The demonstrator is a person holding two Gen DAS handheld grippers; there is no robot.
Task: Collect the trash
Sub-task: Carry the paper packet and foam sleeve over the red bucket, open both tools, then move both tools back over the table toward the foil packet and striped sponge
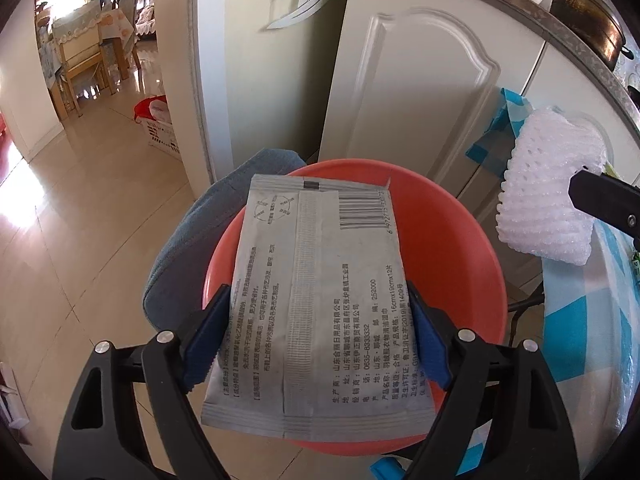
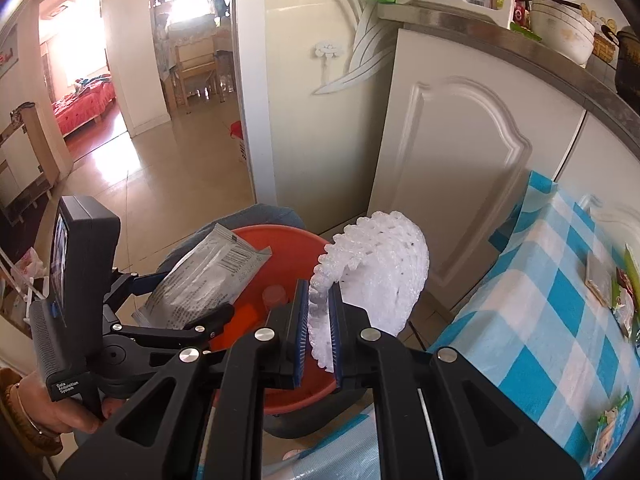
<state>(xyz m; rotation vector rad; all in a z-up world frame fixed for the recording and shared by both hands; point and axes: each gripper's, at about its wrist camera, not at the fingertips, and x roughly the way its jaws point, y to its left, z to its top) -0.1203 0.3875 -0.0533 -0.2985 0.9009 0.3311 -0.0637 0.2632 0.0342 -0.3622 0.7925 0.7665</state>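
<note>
A grey printed packet (image 1: 320, 280) hangs tilted over a red basin (image 1: 460, 260). My left gripper (image 1: 320, 340) is shut on it, the blue pads pressing its two long edges. A white foam fruit net (image 2: 380, 272) curls up over the basin's right rim (image 2: 292, 252), pinched between the narrow jaws of my right gripper (image 2: 320, 332). The right wrist view also shows the left gripper (image 2: 176, 300) with the packet (image 2: 208, 280) over the basin's left side. The foam net (image 1: 548, 192) appears at the right of the left wrist view. A small reddish item (image 2: 274, 294) lies in the basin.
The basin rests on a blue cushioned seat (image 1: 188, 248). To the right is a table with a blue-and-white checked cloth (image 2: 540, 300) bearing several wrappers (image 2: 624, 304). White cabinet doors (image 1: 420, 100) stand close behind. Tiled floor (image 1: 100, 200) opens to the left. A person's hand (image 2: 60, 412) holds the left gripper.
</note>
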